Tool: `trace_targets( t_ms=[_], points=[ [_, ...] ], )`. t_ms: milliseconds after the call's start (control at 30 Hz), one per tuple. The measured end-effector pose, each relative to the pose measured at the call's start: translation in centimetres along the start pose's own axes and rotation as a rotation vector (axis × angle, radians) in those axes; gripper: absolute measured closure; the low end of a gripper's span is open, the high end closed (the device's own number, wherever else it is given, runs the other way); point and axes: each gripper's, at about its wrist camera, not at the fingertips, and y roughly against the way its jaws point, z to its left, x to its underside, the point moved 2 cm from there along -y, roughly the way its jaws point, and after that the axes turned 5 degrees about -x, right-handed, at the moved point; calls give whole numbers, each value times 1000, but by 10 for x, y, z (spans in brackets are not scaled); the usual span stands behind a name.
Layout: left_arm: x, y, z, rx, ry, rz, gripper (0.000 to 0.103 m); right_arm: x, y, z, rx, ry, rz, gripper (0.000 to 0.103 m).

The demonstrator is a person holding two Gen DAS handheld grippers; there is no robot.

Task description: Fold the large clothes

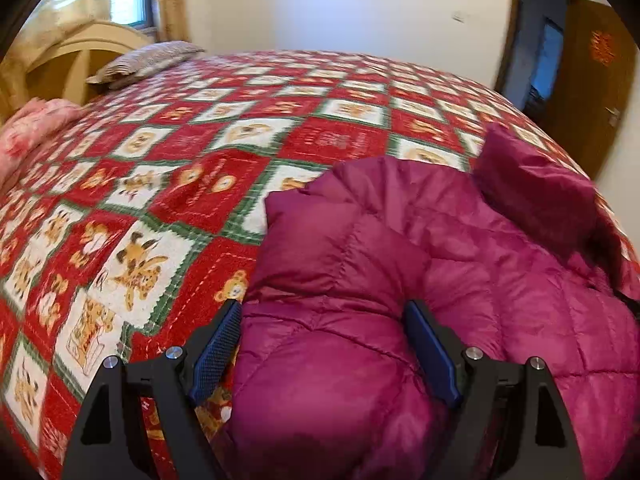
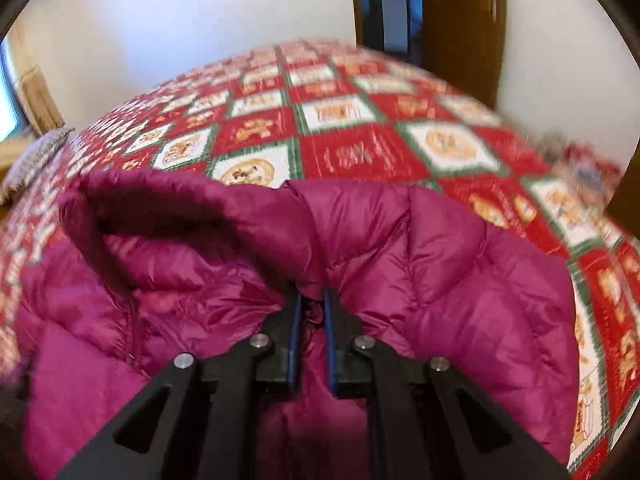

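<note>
A magenta down jacket [image 1: 400, 264] lies bunched on the near part of a bed, on a red teddy-bear quilt [image 1: 168, 168]. The right gripper [image 2: 310, 304] has its jaws nearly closed, pinching a fold of the jacket between the blue pads. The left gripper [image 1: 324, 316] stands wide open, its fingers straddling a puffy section without pressing it. For a clean fold, the left jaws should probably close on an edge before lifting, so that both holds carry the fabric evenly and no quilt is caught.
</note>
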Motion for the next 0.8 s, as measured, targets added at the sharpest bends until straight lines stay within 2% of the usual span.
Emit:
trace_targets(
  t_ms=[33,100,167,200,267,333,400,467,533,567,600,633,667,700,800],
  points=[
    [-5,6,-1,5,-18,0,20,-1,1,0,10,9,-8,92],
    [-18,25,-5,25,-27,-50,20,-3,-1,-2,12,11,-17,91],
    [-36,46,-18,94,-38,-111,20,-4,-1,-5,-2,2,-29,90],
    [-48,55,-33,143,-65,-127,20,-2,1,-9,-15,-8,-34,90],
    [-60,64,-55,187,-108,-142,20,-3,1,-15,-40,-28,-42,90],
    [-67,67,-81,197,-158,-154,20,-2,3,-17,-52,-39,-49,90],
    [-73,53,-121,201,-223,-119,20,-1,4,-17,-61,-48,-56,90],
    [-72,29,-160,155,-280,-60,20,0,5,-17,-67,-55,-64,90],
    [-72,11,-176,18,-317,-46,20,1,6,-19,-75,-62,-67,90],
    [-72,-2,-176,-81,-310,-28,20,1,6,-20,-80,-67,-68,90],
    [-72,-8,-170,-114,-286,-7,21,1,6,-21,-85,-71,-68,90],
    [-71,-14,-157,-114,-240,17,38,1,6,-21,-85,-78,-67,90],
    [-70,-17,-146,-106,-216,32,67,1,5,-22,-90,-81,-67,90],
    [-69,-20,-131,-105,-193,61,77,1,5,-22,-93,-84,-67,90],
    [-58,-18,-96,-49,-122,81,83,1,4,-23,-99,-94,-63,90]
  ],
)
